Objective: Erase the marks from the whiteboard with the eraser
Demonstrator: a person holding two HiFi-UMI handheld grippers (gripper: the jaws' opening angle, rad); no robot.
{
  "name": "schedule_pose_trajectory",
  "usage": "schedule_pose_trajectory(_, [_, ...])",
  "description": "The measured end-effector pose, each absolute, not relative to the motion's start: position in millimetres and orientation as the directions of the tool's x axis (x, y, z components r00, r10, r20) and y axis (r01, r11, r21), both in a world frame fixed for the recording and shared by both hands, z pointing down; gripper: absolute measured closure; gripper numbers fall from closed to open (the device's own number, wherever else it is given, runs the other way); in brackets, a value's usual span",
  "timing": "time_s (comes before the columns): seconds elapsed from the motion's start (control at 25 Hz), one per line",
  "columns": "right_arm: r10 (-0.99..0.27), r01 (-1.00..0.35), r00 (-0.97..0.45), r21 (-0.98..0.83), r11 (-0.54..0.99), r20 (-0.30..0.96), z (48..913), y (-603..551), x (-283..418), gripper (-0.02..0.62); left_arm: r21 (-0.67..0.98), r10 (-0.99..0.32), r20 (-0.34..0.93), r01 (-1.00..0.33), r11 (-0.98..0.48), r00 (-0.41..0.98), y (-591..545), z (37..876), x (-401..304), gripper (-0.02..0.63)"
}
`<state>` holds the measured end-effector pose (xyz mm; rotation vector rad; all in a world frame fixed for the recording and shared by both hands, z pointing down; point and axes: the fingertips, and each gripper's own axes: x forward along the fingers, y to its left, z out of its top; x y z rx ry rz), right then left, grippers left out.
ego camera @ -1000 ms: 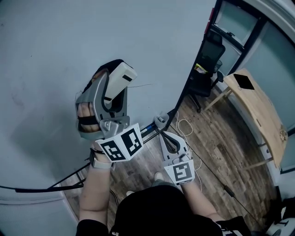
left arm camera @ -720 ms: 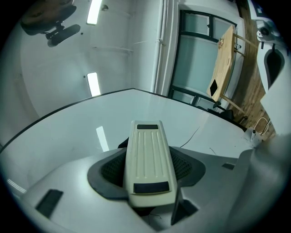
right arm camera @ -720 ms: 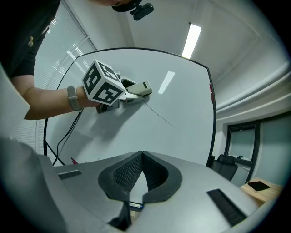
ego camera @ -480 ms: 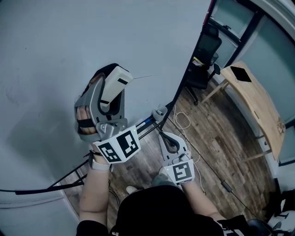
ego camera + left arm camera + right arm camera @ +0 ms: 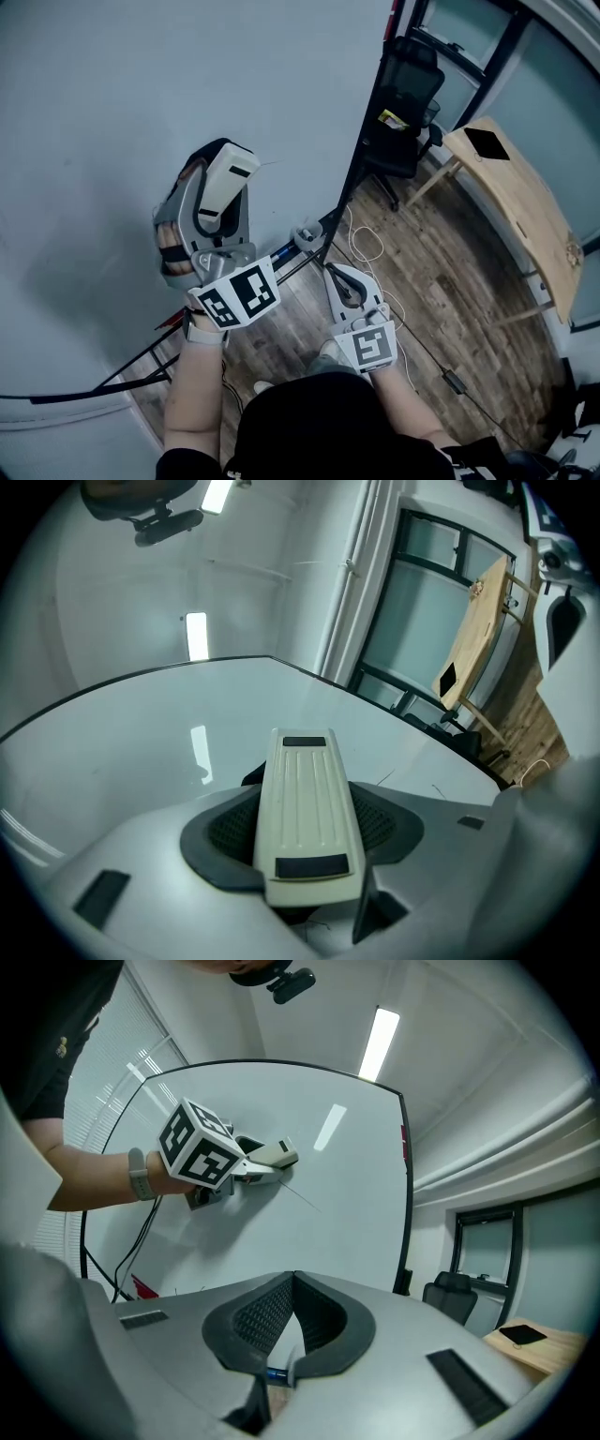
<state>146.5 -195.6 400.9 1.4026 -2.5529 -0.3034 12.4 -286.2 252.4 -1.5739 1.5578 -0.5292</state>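
A person faces a large pale glossy whiteboard [image 5: 112, 112] with a grey 2-jaw gripper in each hand. The left gripper [image 5: 214, 199] is clamped on a long cream plastic eraser with a ribbed back [image 5: 302, 803]. Its dark pads press on the eraser's 2 long sides. The right gripper view shows the eraser held up against the middle of the board. A thin dark pen line [image 5: 302, 1194] starts just beside the eraser's tip and slants toward the board's black frame [image 5: 405, 1194]. The right gripper [image 5: 292, 1283] hangs lower, apart from the board, with its jaws closed on each other and nothing between them.

The step in hand looks to be wiping away that thin line. To do it well:
- Keep the felt face flat on the board with even pressure.
- Sweep along the whole length of the line instead of dabbing across it.
- Hold the clamp firm so the eraser does not twist.
- Ease off before reaching the frame.

The felt face shows in no view, so it is unclear whether it touches the board. The line is faint in the head view. A few short strokes [image 5: 386, 778] in the left gripper view may be marks or reflections. The board's lower left is cut off. A small blue thing [image 5: 272, 1373] below the right jaws is too small to name.
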Motion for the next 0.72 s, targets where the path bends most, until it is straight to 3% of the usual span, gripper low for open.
schedule_pose_trajectory(0.32, [-0.861, -0.813, -0.498, 0.288, 0.506, 0.109, 413, -214, 166, 0.568, -0.773, -0.951, -0.281, -0.617, 0.147, 0.126, -312, 284, 17, 0.344])
schedule_pose_trajectory(0.72, [-0.858, -0.804, -0.497, 0.303, 0.512, 0.129, 420, -232, 233, 0.568, -0.798, -0.961, -0.237, -0.593, 0.107, 0.145, -345, 322, 90, 0.344])
